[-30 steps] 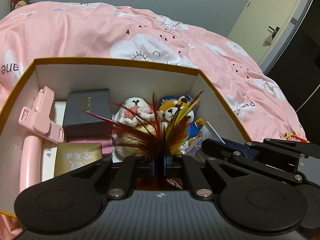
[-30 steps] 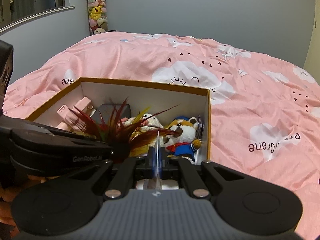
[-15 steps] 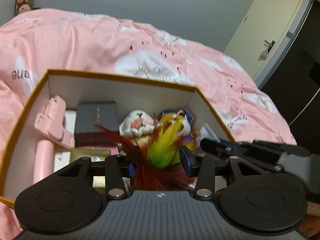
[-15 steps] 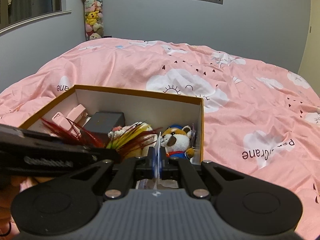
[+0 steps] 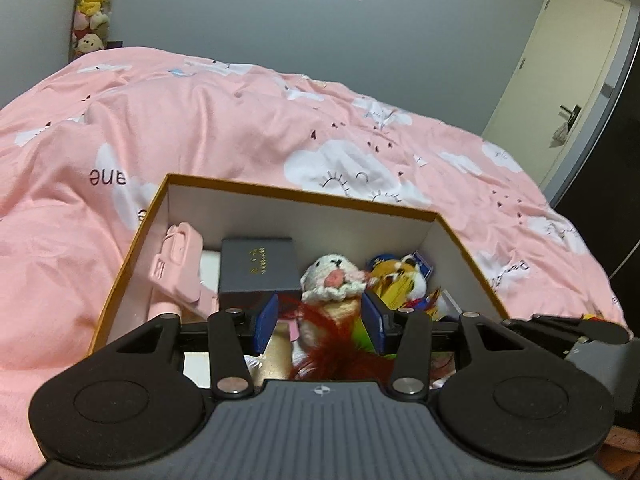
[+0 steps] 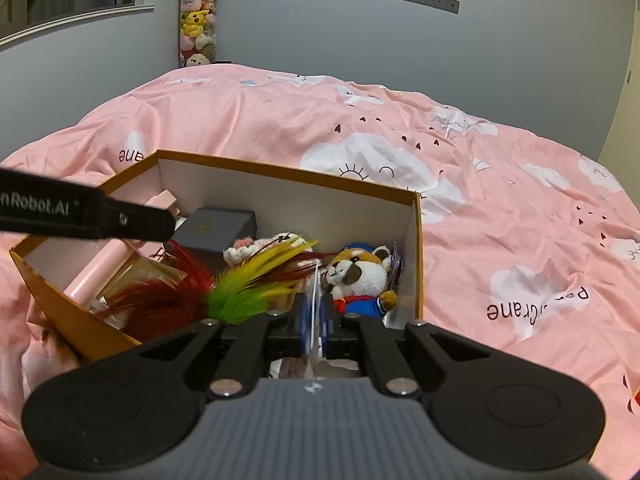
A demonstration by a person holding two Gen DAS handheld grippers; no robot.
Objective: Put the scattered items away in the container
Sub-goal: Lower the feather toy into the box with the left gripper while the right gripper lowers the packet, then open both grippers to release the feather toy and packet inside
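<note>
Feather toy going into the box, left jaws already off it

On the left, the left gripper [image 5: 320,322] stands half open above the box [image 5: 280,194], gripping nothing; the feather toy [image 6: 224,294] lies inside on the plush [image 6: 360,276]. The right gripper [image 6: 316,314] is nearly shut on a thin clear strip, likely the toy's wand, so next it should let go and lift clear. Readable: "nRobot.AI" on the left gripper's finger, "ane" and "Crane" mirrored on the duvet [image 6: 500,216].

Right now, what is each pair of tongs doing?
Left tongs: open, holding nothing; feather toy lies loose in the box.
Right tongs: shut on a thin clear packet.
</note>
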